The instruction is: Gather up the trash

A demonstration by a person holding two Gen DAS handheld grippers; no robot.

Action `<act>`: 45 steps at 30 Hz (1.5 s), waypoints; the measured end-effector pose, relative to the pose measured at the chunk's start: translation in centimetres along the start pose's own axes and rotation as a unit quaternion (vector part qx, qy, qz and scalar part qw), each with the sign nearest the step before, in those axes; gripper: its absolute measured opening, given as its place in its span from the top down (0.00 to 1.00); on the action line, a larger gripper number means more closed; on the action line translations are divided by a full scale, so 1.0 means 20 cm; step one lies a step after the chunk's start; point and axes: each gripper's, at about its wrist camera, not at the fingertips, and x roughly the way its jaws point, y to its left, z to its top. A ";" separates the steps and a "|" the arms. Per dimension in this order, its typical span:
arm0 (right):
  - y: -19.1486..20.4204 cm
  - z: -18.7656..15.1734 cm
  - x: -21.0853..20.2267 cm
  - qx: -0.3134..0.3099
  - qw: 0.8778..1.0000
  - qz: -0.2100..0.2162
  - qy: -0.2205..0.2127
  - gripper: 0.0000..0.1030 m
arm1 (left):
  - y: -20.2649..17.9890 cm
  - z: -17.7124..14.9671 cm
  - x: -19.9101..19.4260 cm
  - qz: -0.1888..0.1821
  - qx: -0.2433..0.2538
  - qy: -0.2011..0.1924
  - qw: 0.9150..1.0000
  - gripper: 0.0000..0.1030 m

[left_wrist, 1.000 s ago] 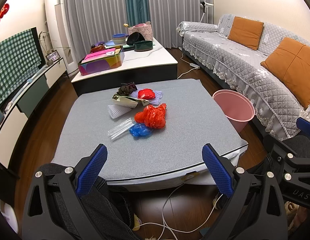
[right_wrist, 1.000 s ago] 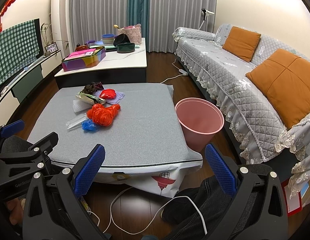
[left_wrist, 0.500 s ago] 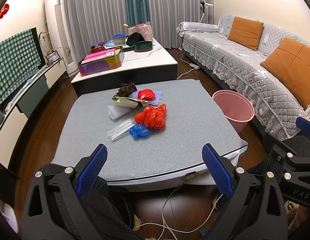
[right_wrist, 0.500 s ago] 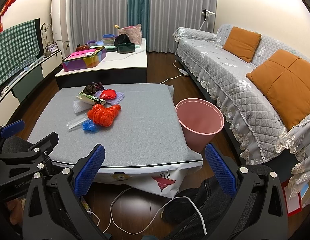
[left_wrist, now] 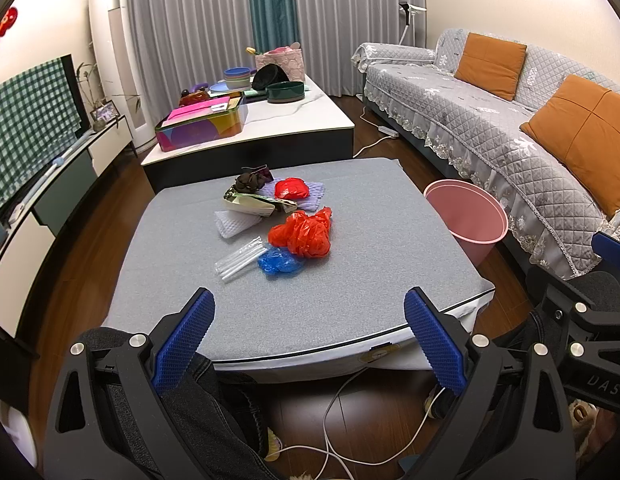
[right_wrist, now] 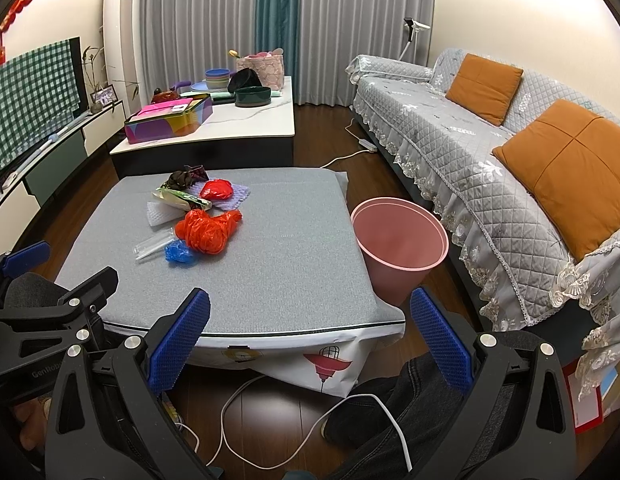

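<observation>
Trash lies in a loose cluster at the centre of the grey tabletop (left_wrist: 350,280) in the left wrist view: a crumpled red plastic bag (left_wrist: 304,234), a small blue plastic scrap (left_wrist: 280,263) touching its lower edge, a clear tube bundle (left_wrist: 240,259) just left of that, a white foam net (left_wrist: 234,224), a foil wrapper (left_wrist: 252,204), a dark crumpled piece (left_wrist: 250,180) and a second red scrap (left_wrist: 291,189) on a lilac foam sheet (left_wrist: 314,196).

We judge all of it light, soft and springy; the films will crush under a pinch and may slide on the mat. We would take the red plastic bag at its raised bunched top, and the clear tube bundle across its middle, since it looks slick.

Our left claw (left_wrist: 308,340) and right claw (right_wrist: 308,336) both hang over the near edge with jaws spread wide and nothing between them.

The pink bin (right_wrist: 398,240) stands on the floor touching the tabletop's right edge, mouth up and apparently empty. The tabletop between the cluster and that edge is bare, so we see a free sweep to the right. The sofa (right_wrist: 470,140) sits close behind the pink bin, leaving little room beyond it, and white cables (right_wrist: 270,420) trail on the floor below the claws.
</observation>
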 end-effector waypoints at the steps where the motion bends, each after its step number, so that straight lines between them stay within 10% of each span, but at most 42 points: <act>1: 0.00 0.00 0.00 0.000 1.000 0.000 0.000 0.05 | 0.00 0.00 0.00 0.000 0.000 0.000 1.000 0.10; 24: -0.01 0.05 0.15 0.009 0.999 0.026 0.019 0.05 | 0.11 0.02 0.16 -0.006 -0.037 0.057 0.998 0.10; 36: 0.19 0.24 0.65 -0.006 0.992 0.111 0.066 0.05 | 0.37 0.12 0.54 0.047 -0.066 0.119 0.990 0.10; 45: 0.52 0.35 1.09 -0.057 0.983 0.147 0.097 0.05 | 0.72 0.07 0.87 0.115 -0.131 0.184 0.967 0.10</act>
